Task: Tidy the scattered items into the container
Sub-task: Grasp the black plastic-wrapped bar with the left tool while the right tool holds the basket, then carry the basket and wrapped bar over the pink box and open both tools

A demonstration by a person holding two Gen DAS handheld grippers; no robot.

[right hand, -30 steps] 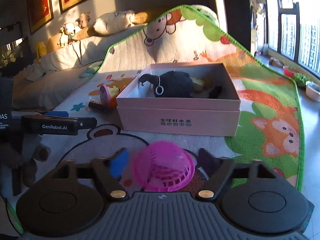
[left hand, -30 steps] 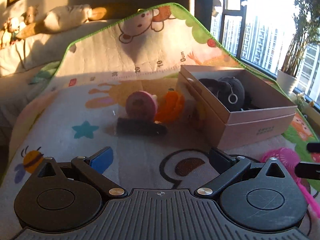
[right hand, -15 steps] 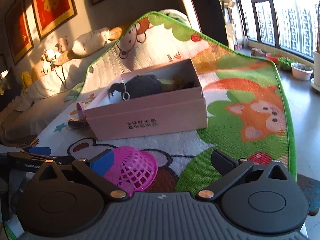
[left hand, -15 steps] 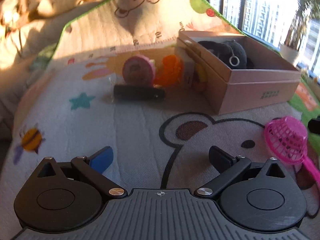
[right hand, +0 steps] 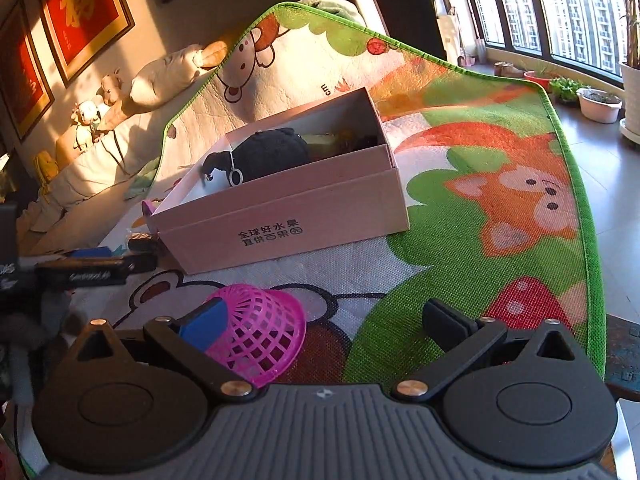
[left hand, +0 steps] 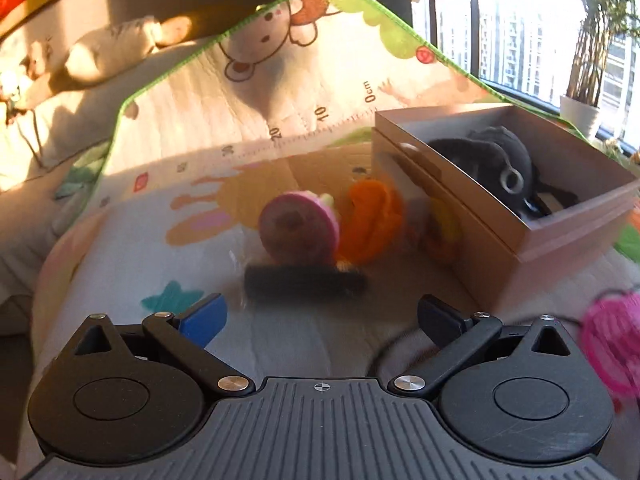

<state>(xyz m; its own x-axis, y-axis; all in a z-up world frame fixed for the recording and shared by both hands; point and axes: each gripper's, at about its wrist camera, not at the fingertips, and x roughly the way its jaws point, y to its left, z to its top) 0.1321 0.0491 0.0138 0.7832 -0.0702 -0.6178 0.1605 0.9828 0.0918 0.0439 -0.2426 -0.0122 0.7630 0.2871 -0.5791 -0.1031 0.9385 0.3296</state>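
An open pink cardboard box [right hand: 288,224] on the play mat holds a black plush [right hand: 268,154]. My right gripper [right hand: 326,322] is open wide. A pink mesh basket [right hand: 256,332] lies on its side on the mat against the blue left pad [right hand: 204,320], well apart from the black right finger. My left gripper [left hand: 320,318] is open and empty. Just ahead of it lie a black cylinder [left hand: 304,282], a round pink toy [left hand: 298,234] and an orange toy [left hand: 372,220]. A yellow toy [left hand: 444,220] rests against the box [left hand: 520,216]. The basket [left hand: 612,344] shows blurred at the right.
The cartoon mat [right hand: 500,208] runs up over a sofa at the back; its green edge is close on my right. Plush toys [right hand: 160,76] sit on the sofa. Plant pots [right hand: 600,104] stand by the window. My left gripper's body [right hand: 92,270] reaches in left of the box.
My right gripper's jaws widened and the hand rolled; the pink basket, first centred between the fingers, now sits by the left pad. My left gripper has come closer to the toys beside the box.
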